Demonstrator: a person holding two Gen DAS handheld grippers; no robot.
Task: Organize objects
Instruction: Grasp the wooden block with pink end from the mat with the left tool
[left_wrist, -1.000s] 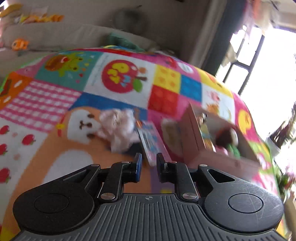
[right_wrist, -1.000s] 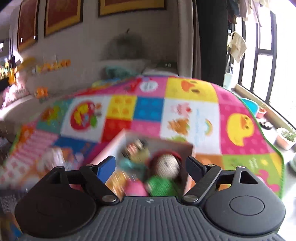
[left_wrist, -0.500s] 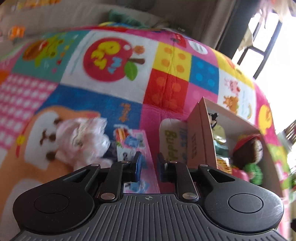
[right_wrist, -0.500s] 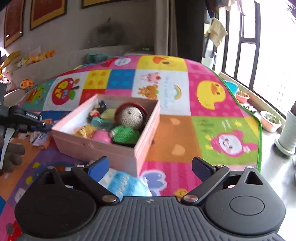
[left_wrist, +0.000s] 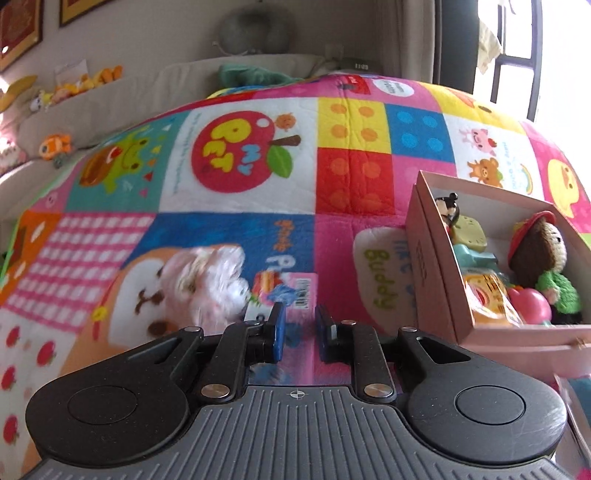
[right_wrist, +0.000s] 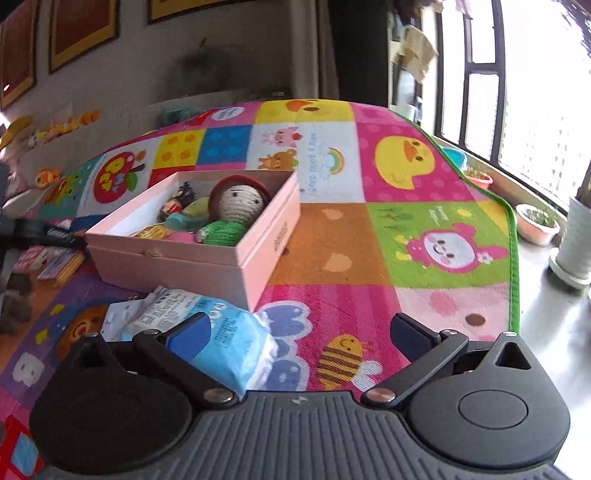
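The left gripper (left_wrist: 298, 325) is nearly closed, opening a little, holding nothing. The right gripper (right_wrist: 301, 334) is opening wide above a blue packet (right_wrist: 229, 347), holding nothing.

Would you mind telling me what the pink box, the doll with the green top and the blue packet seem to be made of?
Pink box: likely matte cardboard, with thin, straight walls and sharp folded corners.
Doll: crocheted yarn, judging by the ribbed stitch texture on face and green top.
Blue packet: probably soft plastic film, slightly glossy, crinkled and printed; contents unseen.
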